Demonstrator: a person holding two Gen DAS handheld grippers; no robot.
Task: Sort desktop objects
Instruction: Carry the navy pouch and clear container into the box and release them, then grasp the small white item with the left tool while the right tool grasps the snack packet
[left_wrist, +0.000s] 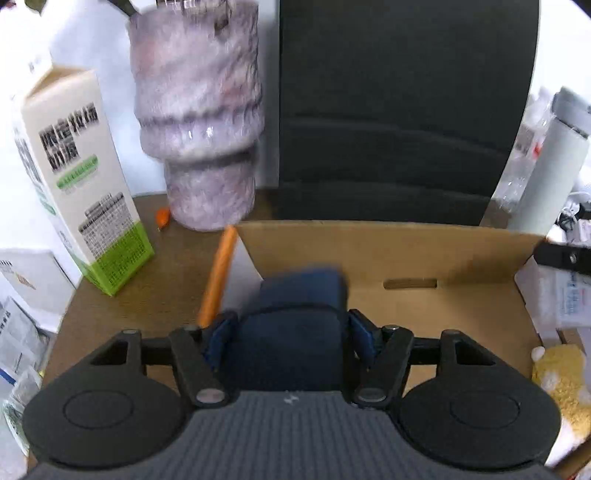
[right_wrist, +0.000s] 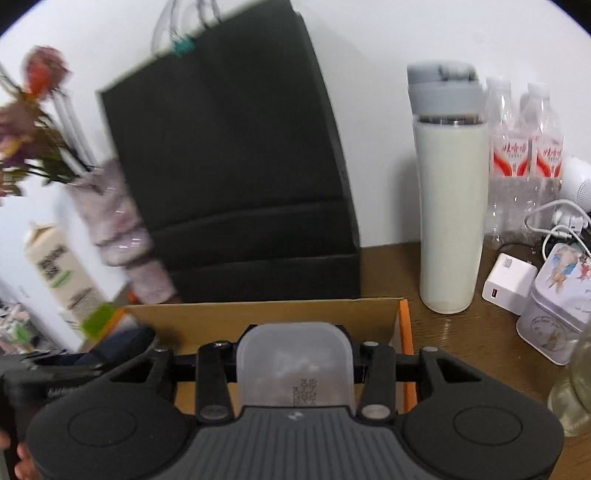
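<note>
Two hand-held grippers appear over a cardboard box (left_wrist: 424, 258) that stands on a brown desk (left_wrist: 162, 273). Left gripper (left_wrist: 291, 328): its blue-padded fingers (left_wrist: 364, 334) pinch a dark blue case (left_wrist: 295, 332) from both sides, holding it above the box near the box's left wall. Right gripper (right_wrist: 293, 354): a translucent plastic container (right_wrist: 295, 365) sits between its fingers, which are largely hidden behind it; contact looks likely on both sides, so the container appears held, above the box near the right wall with its orange edge (right_wrist: 406, 354). No earlier picture is given for comparison.

Background, left wrist view: a mottled pink-grey vase (left_wrist: 199, 125) stands behind the box's left corner, a milk carton (left_wrist: 81, 177) with a green base stands to the left of the vase, and a small orange object (left_wrist: 162, 218) lies on the desk between the two. A black paper bag (left_wrist: 402, 110) stands directly behind the box. A yellow plush item (left_wrist: 561, 376) lies at the right edge.

Background, right wrist view: a pale tall flask (right_wrist: 452, 206) with a grey lid stands right of the bag, two clear water bottles (right_wrist: 524, 147) with red labels behind it. A white charger (right_wrist: 508, 282) and a decorated tin (right_wrist: 557, 306) sit just beside each other at the right. Dried flowers (right_wrist: 33, 122) rise from the vase. The left gripper's body, with the dark case, shows blurred at the lower left.
</note>
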